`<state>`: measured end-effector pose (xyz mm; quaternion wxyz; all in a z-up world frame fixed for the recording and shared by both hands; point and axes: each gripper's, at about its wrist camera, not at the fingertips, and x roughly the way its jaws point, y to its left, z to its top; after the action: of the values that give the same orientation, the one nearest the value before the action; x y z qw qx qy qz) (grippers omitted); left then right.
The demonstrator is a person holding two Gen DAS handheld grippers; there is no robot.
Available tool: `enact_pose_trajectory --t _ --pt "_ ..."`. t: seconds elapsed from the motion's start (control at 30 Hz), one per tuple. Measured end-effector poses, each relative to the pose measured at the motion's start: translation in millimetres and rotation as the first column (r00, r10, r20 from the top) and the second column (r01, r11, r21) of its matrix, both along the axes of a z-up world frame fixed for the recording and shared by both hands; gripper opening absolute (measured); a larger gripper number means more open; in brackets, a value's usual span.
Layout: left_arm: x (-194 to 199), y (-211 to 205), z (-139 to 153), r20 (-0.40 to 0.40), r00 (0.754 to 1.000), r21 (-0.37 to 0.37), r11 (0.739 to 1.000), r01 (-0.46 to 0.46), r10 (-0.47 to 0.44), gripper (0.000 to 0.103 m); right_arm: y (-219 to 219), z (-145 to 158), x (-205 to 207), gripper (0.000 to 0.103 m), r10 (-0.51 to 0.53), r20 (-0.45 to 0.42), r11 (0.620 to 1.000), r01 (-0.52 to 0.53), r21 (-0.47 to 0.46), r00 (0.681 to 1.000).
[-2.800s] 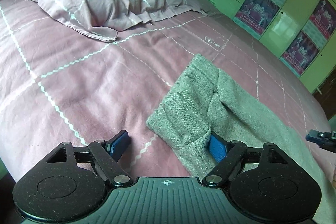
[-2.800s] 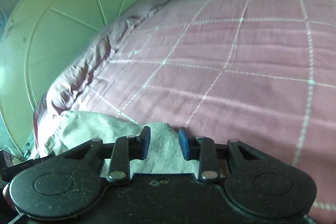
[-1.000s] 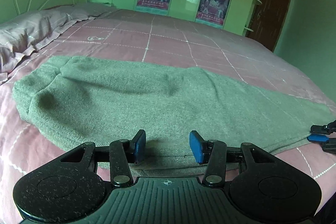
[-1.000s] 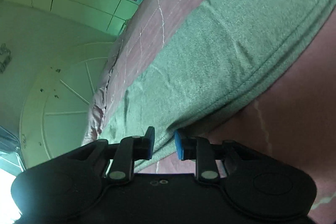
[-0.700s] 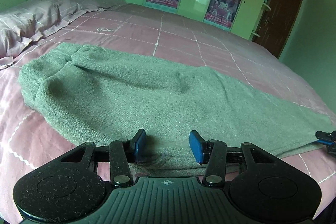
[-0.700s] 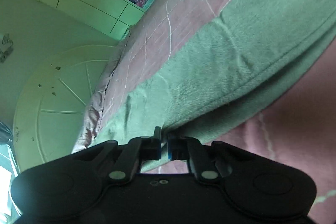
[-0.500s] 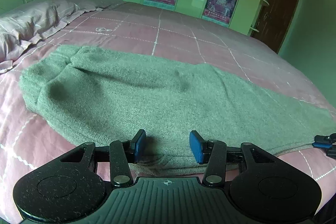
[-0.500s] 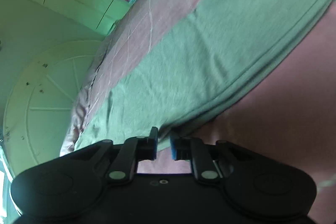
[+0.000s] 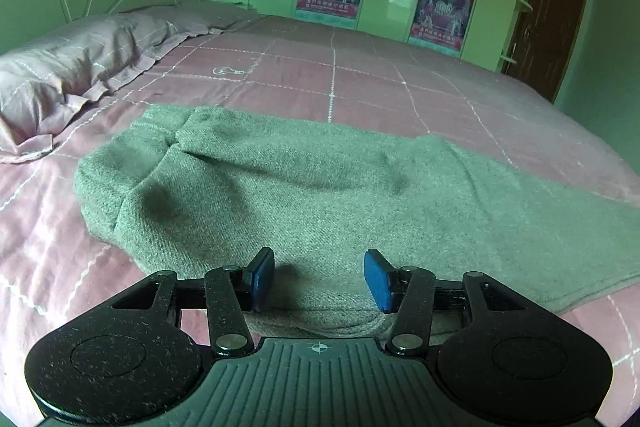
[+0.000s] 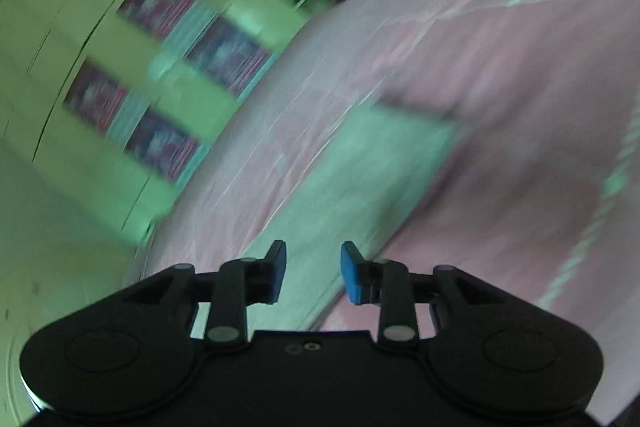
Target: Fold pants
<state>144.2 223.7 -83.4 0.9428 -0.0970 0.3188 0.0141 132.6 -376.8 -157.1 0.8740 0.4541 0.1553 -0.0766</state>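
Grey pants spread flat across pink bed, near edge. Left hand-held gripper opening, pads apart over near hem, gripping nothing. Right hand-held gripper opening, pads clear of blurred cloth.

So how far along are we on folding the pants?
Done: the pants lie lengthwise on the bed, apparently leg over leg. In hand: nothing is gripped; the left gripper is opening over the near edge, and the right gripper is opening above the cloth in a blurred view. Left: the crosswise folds.
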Motion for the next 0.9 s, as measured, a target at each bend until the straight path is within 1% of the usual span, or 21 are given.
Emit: enact_pose_trajectory --t 0.07,0.1,0.17,0.2,0.23,0.27,0.3,0.37,0.4,0.43,0.5,0.57,0.6,0.67,0.7,0.73,0.77,0.8,0.83,0.87,0.9 --pt "0 -3 -6 -0.008 1.000 0.004 1.000 -0.010 0.010 0.053 -26 -13 -8 0.023 -0.067 -0.008 0.995 0.068 0.074 0.998" --pt "0 -4 -8 -0.007 1.000 0.009 1.000 -0.014 0.014 0.054 -33 -19 -9 0.023 -0.080 -0.009 0.992 0.080 0.093 0.997" --pt "0 -5 -12 0.001 1.000 -0.013 1.000 -0.025 0.025 0.059 -40 -29 -5 0.023 -0.093 0.005 0.990 0.092 0.108 0.996" --pt "0 -5 -13 0.003 1.000 -0.024 0.999 -0.026 0.026 0.062 -42 -32 -3 0.017 -0.104 -0.007 0.990 0.104 0.097 0.995" --pt "0 -5 -13 0.001 1.000 -0.023 0.999 -0.024 0.024 0.062 -40 -31 -2 0.016 -0.124 -0.020 0.990 0.125 0.071 0.992" --pt "1 -5 -13 -0.004 1.000 -0.016 1.000 -0.021 0.021 0.062 -39 -31 0 0.016 -0.122 -0.007 0.992 0.122 0.041 0.992" --pt "1 -6 -12 -0.007 1.000 -0.012 1.000 -0.021 0.021 0.062 -41 -31 6 0.016 -0.102 -0.010 0.994 0.102 0.032 0.995" --pt "1 -7 -12 -0.011 1.000 -0.010 1.000 -0.023 0.023 0.062 -40 -32 15 0.016 -0.077 -0.019 0.996 0.077 0.049 0.997" --pt "1 -7 -12 -0.012 1.000 -0.008 1.000 -0.025 0.025 0.062 -44 -26 13 0.014 -0.058 -0.016 0.998 0.059 0.028 0.998" --pt "1 -8 -12 -0.012 1.000 -0.006 1.000 -0.028 0.028 0.063 -41 -21 17 0.004 -0.050 -0.039 0.999 0.049 -0.016 0.998" --pt "1 -10 -12 -0.012 0.999 0.000 1.000 -0.029 0.029 0.063 -37 -8 19 0.000 -0.037 -0.066 0.996 0.031 -0.088 0.997" --pt "2 -11 -13 -0.012 1.000 0.006 1.000 -0.026 0.027 0.064 -36 8 22 0.000 -0.005 -0.043 0.991 -0.001 -0.132 0.999" --pt "2 -10 -13 -0.011 1.000 0.007 1.000 -0.024 0.024 0.064 -34 19 19 0.000 0.008 -0.001 0.988 -0.008 -0.152 1.000" --pt "1 -10 -13 -0.009 1.000 0.007 1.000 -0.021 0.021 0.064 -32 41 8 0.000 0.042 0.123 0.983 -0.019 -0.184 0.991" --pt "1 -10 -13 -0.008 1.000 0.007 1.000 -0.019 0.019 0.064 -31 49 4 0.000 0.055 0.166 0.979 -0.020 -0.203 0.985" --pt "0 -10 -13 -0.006 1.000 0.005 1.000 -0.020 0.020 0.064 -33 52 4 0.000 0.058 0.186 0.979 -0.019 -0.204 0.981" --pt "0 -9 -14 -0.003 1.000 0.002 1.000 -0.021 0.021 0.065 -38 48 8 0.000 0.049 0.175 0.980 -0.014 -0.198 0.983" --pt "0 -9 -14 0.000 1.000 0.001 1.000 -0.023 0.023 0.065 -45 36 12 0.000 0.030 0.123 0.984 -0.008 -0.176 0.992" --pt "-1 -10 -15 0.003 1.000 0.000 1.000 -0.026 0.026 0.065 -59 15 25 0.000 0.002 0.013 0.994 -0.001 -0.110 1.000" --pt "-1 -10 -16 0.005 1.000 0.001 1.000 -0.026 0.026 0.066 -69 -6 33 0.002 0.009 -0.092 1.000 -0.011 -0.025 0.996" --pt "-1 -11 -16 0.005 1.000 0.005 1.000 -0.024 0.024 0.066 -75 -24 31 0.000 0.027 -0.120 0.999 -0.022 0.046 0.992"
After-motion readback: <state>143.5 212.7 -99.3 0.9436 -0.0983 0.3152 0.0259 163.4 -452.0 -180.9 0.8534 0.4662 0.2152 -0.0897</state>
